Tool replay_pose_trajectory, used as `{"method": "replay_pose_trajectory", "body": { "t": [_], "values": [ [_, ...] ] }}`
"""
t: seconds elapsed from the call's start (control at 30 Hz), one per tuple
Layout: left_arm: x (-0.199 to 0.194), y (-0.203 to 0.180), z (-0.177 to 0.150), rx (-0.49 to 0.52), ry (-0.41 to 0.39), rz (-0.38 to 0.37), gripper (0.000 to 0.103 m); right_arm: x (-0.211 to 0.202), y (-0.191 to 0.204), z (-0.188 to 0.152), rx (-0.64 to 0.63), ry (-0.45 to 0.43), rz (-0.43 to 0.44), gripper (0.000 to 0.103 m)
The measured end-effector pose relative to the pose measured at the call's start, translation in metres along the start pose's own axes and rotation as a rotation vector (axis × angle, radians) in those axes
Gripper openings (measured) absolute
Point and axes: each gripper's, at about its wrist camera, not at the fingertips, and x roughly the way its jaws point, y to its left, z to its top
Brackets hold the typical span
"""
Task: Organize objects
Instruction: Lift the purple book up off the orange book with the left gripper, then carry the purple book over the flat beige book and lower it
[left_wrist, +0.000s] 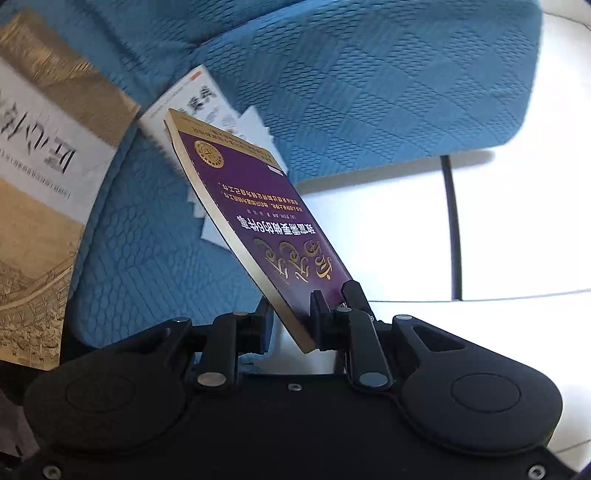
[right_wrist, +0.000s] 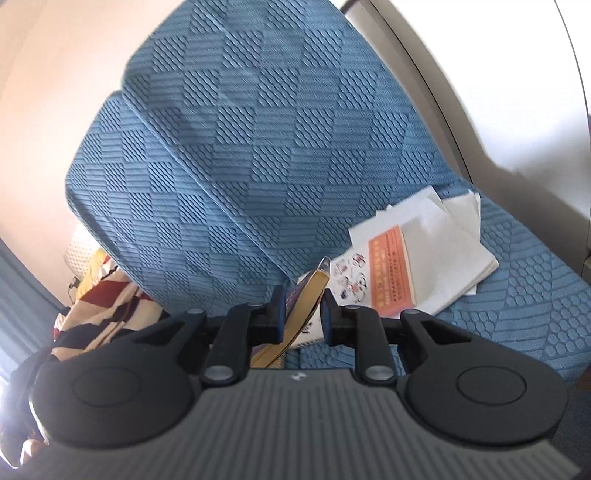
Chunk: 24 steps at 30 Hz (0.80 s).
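Purple paperback book with gold ornament and yellowed page edges (left_wrist: 258, 221), tilted above blue quilted sofa cushion (left_wrist: 369, 92), left gripper (left_wrist: 293, 325) pinching its lower edge, right gripper (right_wrist: 301, 314) clamping its pages (right_wrist: 306, 299).

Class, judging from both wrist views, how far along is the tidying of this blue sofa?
Done: nothing looks stacked or put away yet. In hand: the left hand-held gripper clamps the purple book, lifted and tilted; the right hand-held gripper holds a yellow-edged book. Left: the white booklet and loose papers still lie on the sofa.
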Motion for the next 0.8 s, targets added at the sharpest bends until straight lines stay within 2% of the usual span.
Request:
{"method": "replay_pose_trajectory", "body": {
  "t": [0.27, 0.8],
  "values": [
    [-0.034, -0.026, 0.01, 0.036, -0.005, -0.042, 0.019, -0.014, 0.047, 0.013, -0.099, -0.043, 0.009, 0.023],
    [-0.123, -0.045, 0.04, 0.089, -0.076, -0.012, 0.02, 0.004, 0.12, 0.006, -0.16, 0.0, 0.083, 0.024]
  ]
}}
